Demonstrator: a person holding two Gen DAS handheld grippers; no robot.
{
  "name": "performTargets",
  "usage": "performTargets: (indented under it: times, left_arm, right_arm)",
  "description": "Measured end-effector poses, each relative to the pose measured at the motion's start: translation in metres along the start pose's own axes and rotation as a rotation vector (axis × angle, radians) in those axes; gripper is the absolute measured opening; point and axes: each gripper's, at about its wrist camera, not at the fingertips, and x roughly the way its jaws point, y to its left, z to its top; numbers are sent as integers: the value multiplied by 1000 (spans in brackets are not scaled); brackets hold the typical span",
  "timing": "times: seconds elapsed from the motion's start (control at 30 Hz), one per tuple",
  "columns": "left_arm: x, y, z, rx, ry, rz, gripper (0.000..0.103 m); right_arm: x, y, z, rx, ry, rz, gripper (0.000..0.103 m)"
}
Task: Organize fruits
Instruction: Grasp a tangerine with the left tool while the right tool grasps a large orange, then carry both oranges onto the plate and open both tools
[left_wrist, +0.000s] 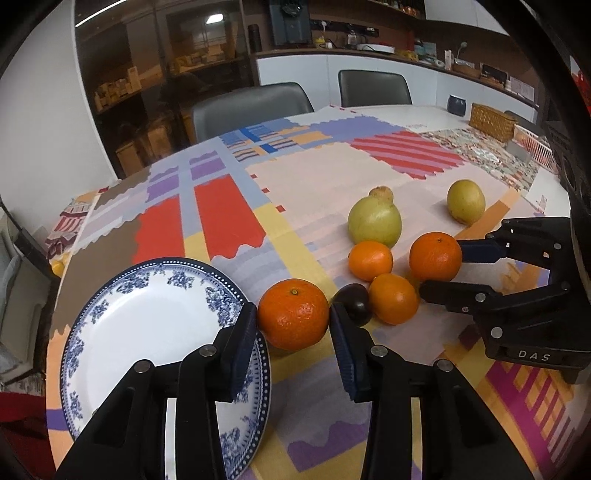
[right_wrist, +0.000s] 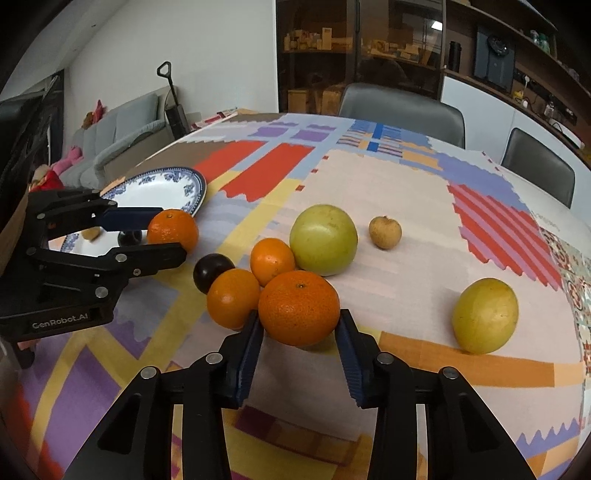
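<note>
Two handheld grippers each closed on an orange above a bench draped in a bright patchwork cloth (left_wrist: 229, 218). The left gripper (left_wrist: 293, 319) had its jaws clamped on either side of one orange (left_wrist: 293, 314), which sat just right of a blue-and-white plate (left_wrist: 147, 317) at the near left of the bench. The right gripper (right_wrist: 300, 325) gripped a second orange (right_wrist: 299, 307) at the near edge of the fruit cluster.

Between the two held oranges lay two smaller oranges, one (right_wrist: 233, 297) touching a dark plum (right_wrist: 212, 272) and the other (right_wrist: 272, 261) resting against a large green fruit (right_wrist: 323, 240). A small brownish fruit (right_wrist: 385, 232) sat just beyond the green one, slightly to its right. A yellow-green fruit (right_wrist: 484, 315) lay apart, well to the right of the cluster.

Whether either held orange was lifted clear of the cloth or touching it could not be told. Grey chairs (left_wrist: 255, 107) stood at the far side of the bench, and a woven basket (left_wrist: 493, 122) sat at its far right.
</note>
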Motion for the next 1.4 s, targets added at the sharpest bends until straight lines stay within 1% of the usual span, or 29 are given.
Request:
performTargets:
  times: [0.27,0.43,0.6,0.77,0.97,1.2,1.4]
  left_arm:
    - [-30,1,-2,-42,-53,9,40]
    - [-55,7,-4,-84,-95,23,40]
    - [-79,19,-7,-123,-130,54,40]
    - [-100,37,-15,-161,-161,91,40]
    - [-116,64,-26,-204,-185,147,40]
    - [-120,95,-37,-241,-186,194,40]
    - [-106,123,-43,-265,-149,187,40]
  right_arm:
    - [-24,6,6,-3,-60,-3,41]
    - [-41,17,14,-12,-105,18,41]
    - [-57,34,23,-28,-149,47,41]
    - [-63,53,33,-39,-176,78,41]
    - [-62,80,48,-66,-200,117,41]
    - [-44,110,67,-92,-186,160,41]
    - [-22,128,80,-109,-157,170,41]
